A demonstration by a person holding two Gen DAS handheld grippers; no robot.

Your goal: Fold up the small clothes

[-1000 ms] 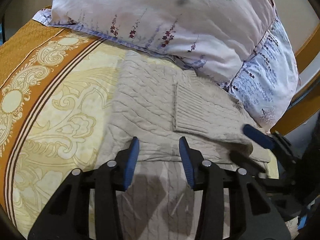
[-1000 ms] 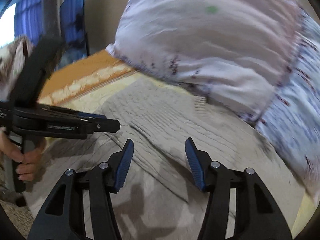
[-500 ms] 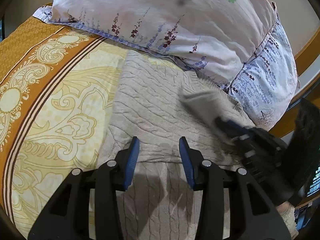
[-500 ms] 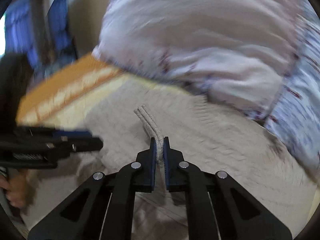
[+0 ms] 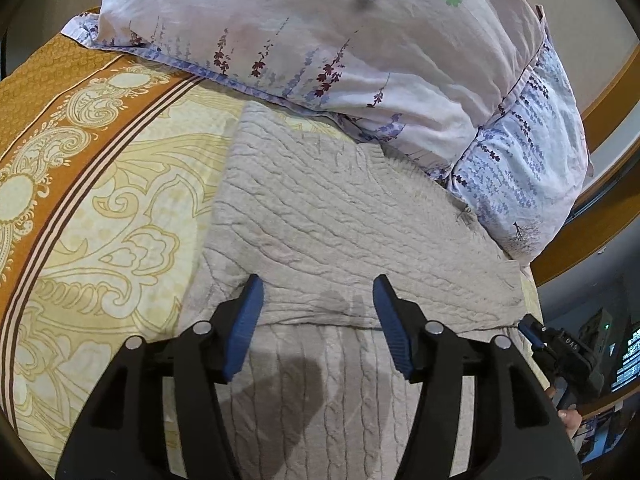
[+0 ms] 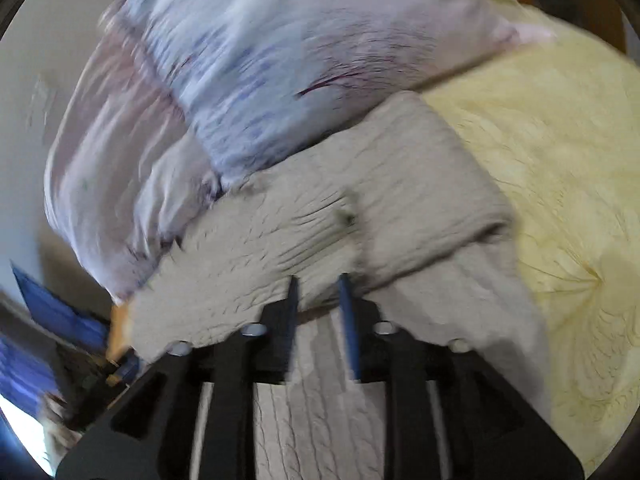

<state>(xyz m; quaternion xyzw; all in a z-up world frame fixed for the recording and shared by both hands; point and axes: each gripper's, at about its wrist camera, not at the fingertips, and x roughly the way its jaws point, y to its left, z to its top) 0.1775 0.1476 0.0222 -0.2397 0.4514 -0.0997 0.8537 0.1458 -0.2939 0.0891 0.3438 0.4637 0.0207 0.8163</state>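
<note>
A beige cable-knit sweater point(image 5: 332, 216) lies on the bed, its upper part folded over, up against the pillows. My left gripper point(image 5: 318, 308) is open and empty, hovering just above the fold's near edge. In the left wrist view my right gripper point(image 5: 534, 334) shows at the sweater's right corner. In the blurred right wrist view the right gripper point(image 6: 318, 300) has its fingers a narrow gap apart at the edge of the sweater point(image 6: 360, 216), with nothing visibly gripped.
Two floral pillows point(image 5: 320, 36) lie behind the sweater, also in the right wrist view point(image 6: 248, 60). The yellow and orange patterned bedspread point(image 5: 100, 200) lies under it. A wooden bed frame point(image 5: 608, 92) runs at the right.
My right gripper had pinched the ribbed sleeve and pulled it right; it is now partly open at the sweater's right corner and the sleeve no longer lies on top. My left gripper opened wider.
</note>
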